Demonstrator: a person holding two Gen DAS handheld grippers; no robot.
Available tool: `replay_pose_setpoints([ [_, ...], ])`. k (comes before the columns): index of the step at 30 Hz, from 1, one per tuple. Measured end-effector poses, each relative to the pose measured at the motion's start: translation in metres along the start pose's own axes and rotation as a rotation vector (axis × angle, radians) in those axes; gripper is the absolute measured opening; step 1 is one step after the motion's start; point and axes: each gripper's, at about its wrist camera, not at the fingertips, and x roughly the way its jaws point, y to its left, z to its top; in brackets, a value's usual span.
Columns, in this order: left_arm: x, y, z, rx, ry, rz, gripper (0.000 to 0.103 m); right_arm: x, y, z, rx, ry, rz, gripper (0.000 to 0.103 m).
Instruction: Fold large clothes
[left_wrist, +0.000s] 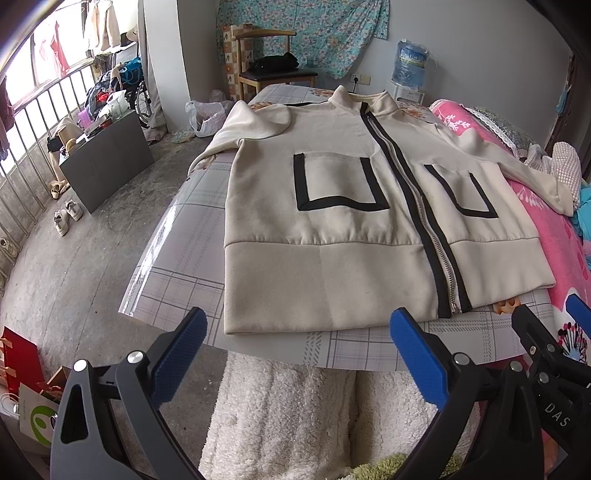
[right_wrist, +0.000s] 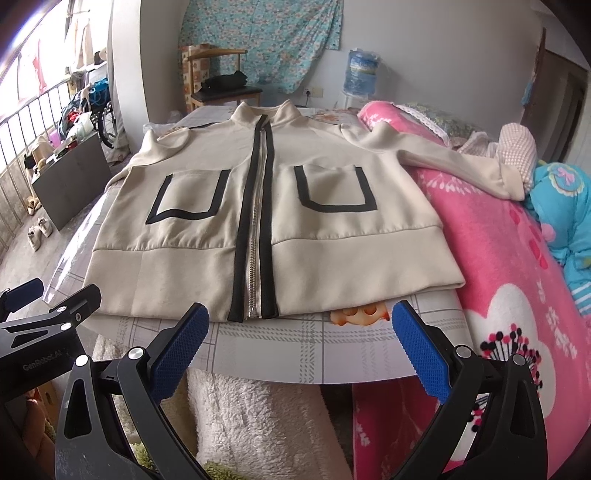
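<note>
A cream zip jacket (left_wrist: 332, 229) (right_wrist: 314, 229) with black trim and two black-edged pockets lies flat, front up and zipped, on the plaid-covered table (left_wrist: 177, 273) (right_wrist: 332, 343). Its collar points away from me and its hem lies near the front edge. One sleeve droops over the table's left side. The other sleeve (right_wrist: 461, 162) stretches onto the pink blanket. My left gripper (left_wrist: 298, 325) hovers open just short of the hem's left half, holding nothing. My right gripper (right_wrist: 301, 317) is open in front of the zipper's bottom end, also holding nothing. Each gripper shows at the edge of the other's view: right gripper (left_wrist: 550, 317), left gripper (right_wrist: 61, 291).
A pink flowered blanket (right_wrist: 517, 295) lies along the table's right side, with blue clothing (right_wrist: 565, 206) on it. White fluffy fabric (left_wrist: 288, 413) hangs below the front edge. On the left floor are a dark box (left_wrist: 107, 158) and shoes (left_wrist: 68, 216). A chair (left_wrist: 273, 74) and water bottle (left_wrist: 410, 62) stand behind.
</note>
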Motion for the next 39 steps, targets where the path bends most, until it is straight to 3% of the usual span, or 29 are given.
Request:
replay_pose_setpoints([
  [12, 0.001, 0.002, 0.003, 0.003, -0.003, -0.003, 0.097, 0.002, 0.002, 0.006, -0.015, 0.0, -0.038, 0.096],
  [21, 0.005, 0.002, 0.023, 0.015, -0.014, 0.001, 0.097, 0.003, 0.004, 0.02, -0.021, -0.011, -0.055, 0.096],
  [39, 0.028, 0.027, 0.076, -0.013, -0.015, 0.05, 0.097, 0.016, 0.014, 0.078, -0.004, -0.086, 0.037, 0.096],
])
